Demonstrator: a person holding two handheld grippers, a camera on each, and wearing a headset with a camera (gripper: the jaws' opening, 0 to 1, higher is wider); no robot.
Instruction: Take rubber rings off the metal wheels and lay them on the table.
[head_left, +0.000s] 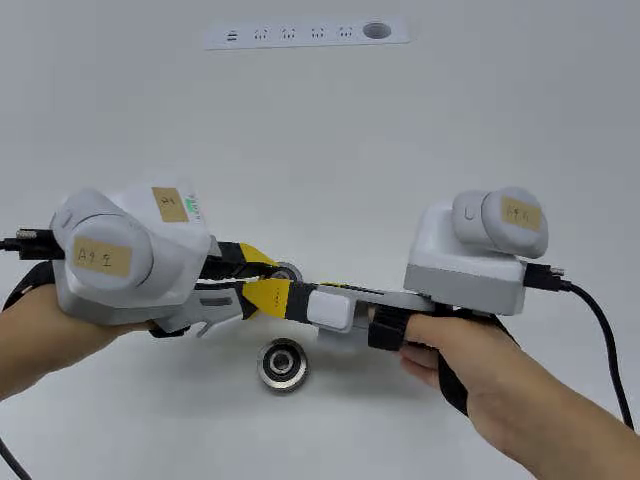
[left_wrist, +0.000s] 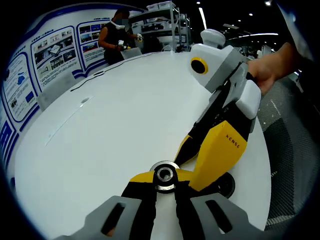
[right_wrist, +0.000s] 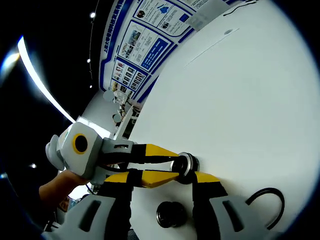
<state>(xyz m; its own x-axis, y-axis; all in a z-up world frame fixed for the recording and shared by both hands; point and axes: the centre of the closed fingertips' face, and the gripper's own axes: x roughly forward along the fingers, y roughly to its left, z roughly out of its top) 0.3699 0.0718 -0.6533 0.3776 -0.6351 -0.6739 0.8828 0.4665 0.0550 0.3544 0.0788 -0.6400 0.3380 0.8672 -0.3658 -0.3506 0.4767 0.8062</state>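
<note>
Step in hand: you're on the strip-off, both claws meeting at one metal wheel (head_left: 287, 272), held up off the white table (head_left: 420, 130) between your hands.
Left gripper: the left gripper (left_wrist: 165, 180) is clamped on that wheel, jaws snug on either side, hub face turned toward its camera. That's your anchor.
Right gripper: the right gripper (right_wrist: 182, 177) comes in from the opposite side, its yellow tips flanking the wheel's rim. Whether they pinch anything or just bracket it, I cannot tell.
Rubber ring: too small to pick out cleanly; by my reading it sits on the held wheel, not yet off.
Second wheel: a second wheel (head_left: 283, 363) lies flat on the table just below the grippers, nearer you, touched by neither claw.
Progress: I judge this wheel's ring is yet to come off, and the second wheel waits after it.
Next move calls for: a firm pinch with the right tips on the ring's edge alone, then a peel away along the axle line while the left holds steady. Grab metal and you only tug the wheel. After that, lay the ring on bare table, apart from the second wheel.
</note>
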